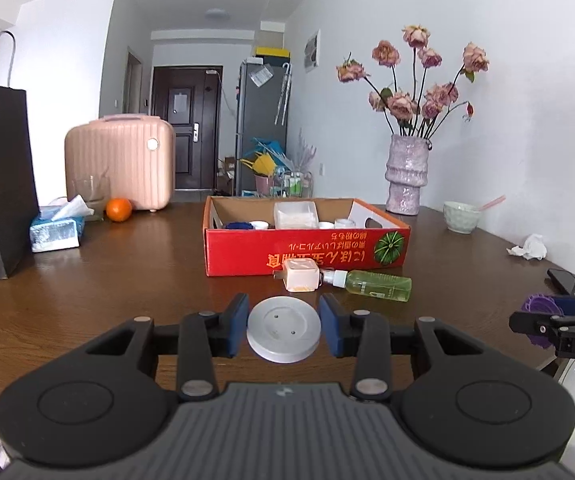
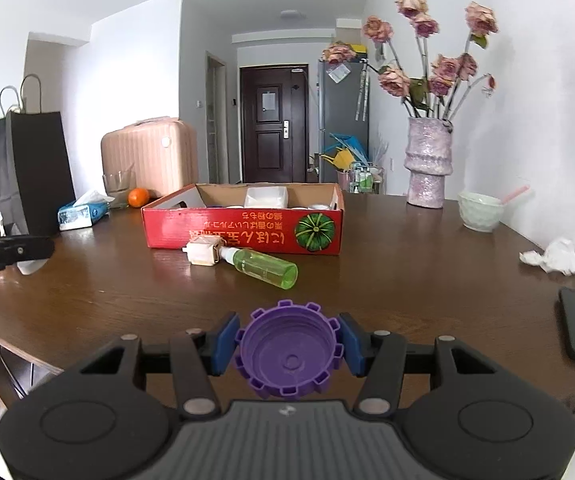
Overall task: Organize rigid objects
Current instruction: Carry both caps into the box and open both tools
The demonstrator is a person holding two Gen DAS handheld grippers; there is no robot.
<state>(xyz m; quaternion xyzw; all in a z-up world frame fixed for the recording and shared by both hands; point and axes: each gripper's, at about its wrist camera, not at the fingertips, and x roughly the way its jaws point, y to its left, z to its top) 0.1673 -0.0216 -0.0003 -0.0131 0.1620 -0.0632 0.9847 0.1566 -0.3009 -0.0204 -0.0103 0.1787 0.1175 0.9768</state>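
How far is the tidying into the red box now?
Done: several small containers already sit inside the red box. In hand: the left claw grips a grey disc, the right claw a purple cap. Left: the green bottle and peach bottle lie on the table.

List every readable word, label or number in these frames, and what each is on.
"DAS", cut off by the frame edge: right gripper body.
"pet.AI", partly cut off: left gripper body.
Upside-down Japanese print: red box, too blurred to transcribe.
Green bottle label: unreadable.
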